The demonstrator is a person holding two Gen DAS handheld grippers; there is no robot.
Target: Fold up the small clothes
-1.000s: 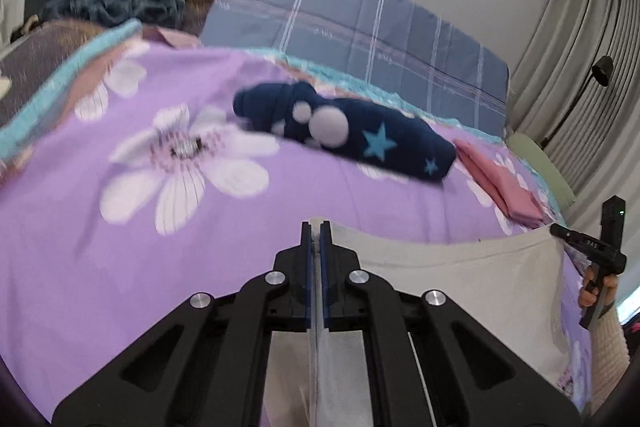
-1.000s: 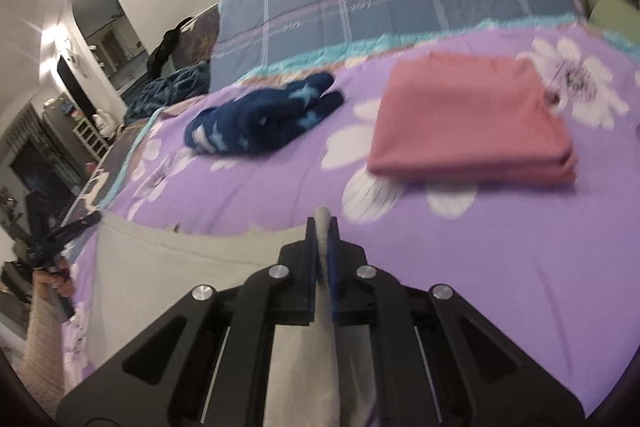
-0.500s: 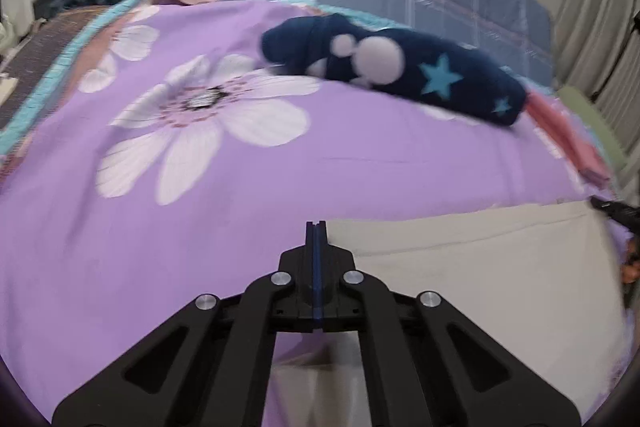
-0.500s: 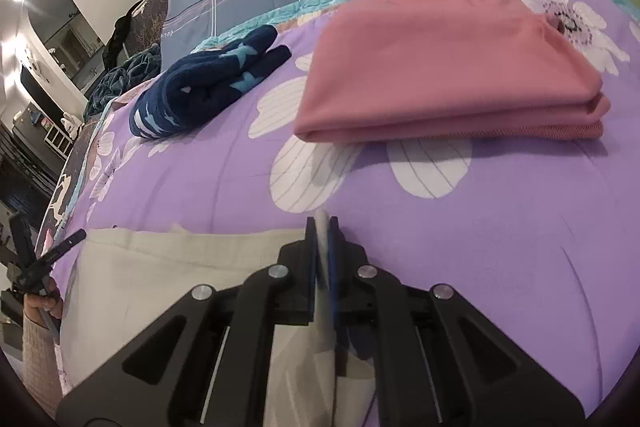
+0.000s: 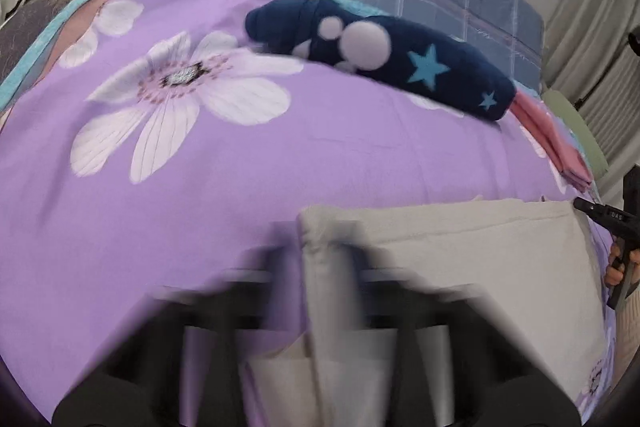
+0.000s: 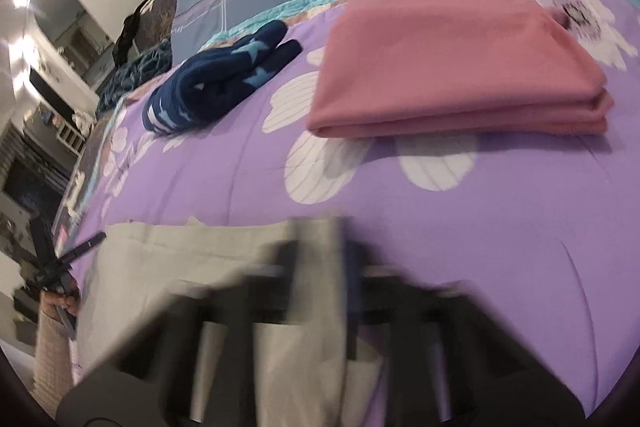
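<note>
Cloth is the thing to handle here — a pale grey garment [image 5: 460, 247] lying flat on the purple flowered bedspread [image 5: 200, 187], its far edge running straight across the near part of the bed. It looks thin, light and limp, so I judge it will sag and crease wherever it is not held; the two far corners are the sensible places to take it, one per hand, with the edge kept taut between them.

The left gripper [image 5: 316, 247] sits at the garment's left far corner. Its fingers are smeared by motion blur, with cloth showing between them, so I cannot tell whether they clamp it or stand apart. Beyond it lies a rolled navy star-print piece [image 5: 400, 63], well apart from the grey cloth.

The right gripper [image 6: 316, 247] is at the other far corner, blurred in the same way — its grip cannot be told either. Further back rests a neatly folded pink garment [image 6: 452, 67], apparently done already.
</note>
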